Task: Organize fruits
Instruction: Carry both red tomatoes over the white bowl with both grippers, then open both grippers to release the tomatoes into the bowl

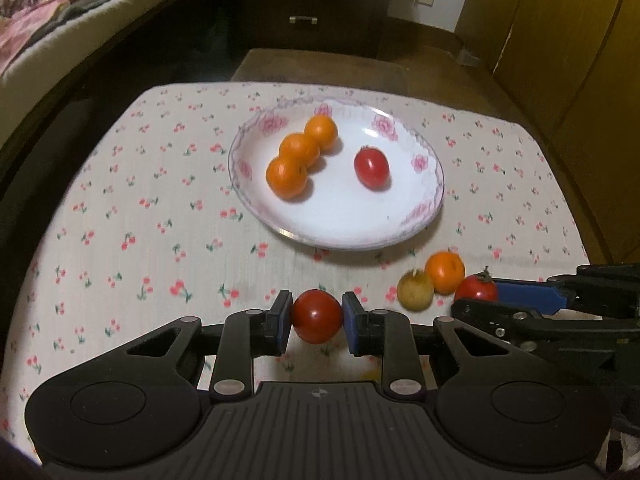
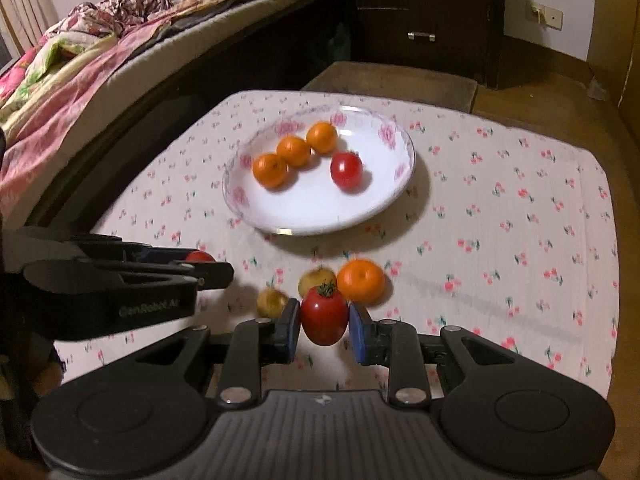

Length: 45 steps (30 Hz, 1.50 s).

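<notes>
My left gripper (image 1: 316, 318) is shut on a red tomato (image 1: 317, 316) just above the cloth. My right gripper (image 2: 325, 316) is shut on another red tomato (image 2: 324, 315) with a green stem; it shows in the left wrist view too, right gripper (image 1: 480, 294) at the right edge. A white flowered plate (image 1: 340, 224) holds three oranges (image 1: 298, 150) in a row and one red tomato (image 1: 371, 168). On the cloth in front of the plate lie an orange (image 2: 360, 281) and two small yellowish fruits (image 2: 314, 278), (image 2: 271, 302).
The table wears a white cloth with small cherry prints (image 2: 500, 220). A bed with patterned bedding (image 2: 80, 52) runs along the left, a dark drawer cabinet (image 2: 424, 12) stands behind, and wooden wardrobe doors (image 1: 568, 60) stand at the right.
</notes>
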Available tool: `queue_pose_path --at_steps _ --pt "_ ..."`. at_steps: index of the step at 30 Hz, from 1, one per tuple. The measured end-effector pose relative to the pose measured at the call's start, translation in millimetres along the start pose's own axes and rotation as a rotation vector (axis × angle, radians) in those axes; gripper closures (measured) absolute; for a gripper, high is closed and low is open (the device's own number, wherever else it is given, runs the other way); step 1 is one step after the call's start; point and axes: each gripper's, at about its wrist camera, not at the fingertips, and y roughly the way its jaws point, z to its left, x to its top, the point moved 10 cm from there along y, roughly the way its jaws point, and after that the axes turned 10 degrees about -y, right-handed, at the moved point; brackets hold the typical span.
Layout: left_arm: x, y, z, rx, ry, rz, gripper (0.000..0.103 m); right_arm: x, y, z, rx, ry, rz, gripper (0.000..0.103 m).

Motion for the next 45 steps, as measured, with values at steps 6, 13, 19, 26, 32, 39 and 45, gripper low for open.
queue_pose_path --at_steps 6,13,19,26,32,39,45 --pt "15.4 5.1 -3.1 -0.007 -0.003 -0.011 0.069 15.6 5.5 -1.6 0.006 0.002 -0.016 0.076" --pt "28.1 13.7 -7.6 -0.010 0.000 -0.014 0.069 35.2 14.7 -8.0 0.007 -0.001 -0.032 0.076" --pt "42.2 22.3 -8.9 -0.002 -0.002 -0.021 0.069 48.2 24.7 -16.8 0.003 0.005 -0.040 0.076" --pt "54.4 35.1 -7.7 0.004 -0.014 -0.019 0.070 59.0 38.8 -26.3 0.006 0.013 -0.043 0.076" --pt "57.6 44.6 -2.7 0.018 -0.026 -0.007 0.070 62.6 52.3 -29.0 0.021 0.015 -0.035 0.076" --pt "58.4 49.5 0.4 0.022 -0.034 -0.001 0.069 61.8 60.2 -30.3 0.037 0.027 -0.031 0.075" --pt "59.4 49.8 1.0 0.023 -0.037 -0.005 0.066 61.6 60.5 -30.3 0.038 0.036 -0.035 0.075"
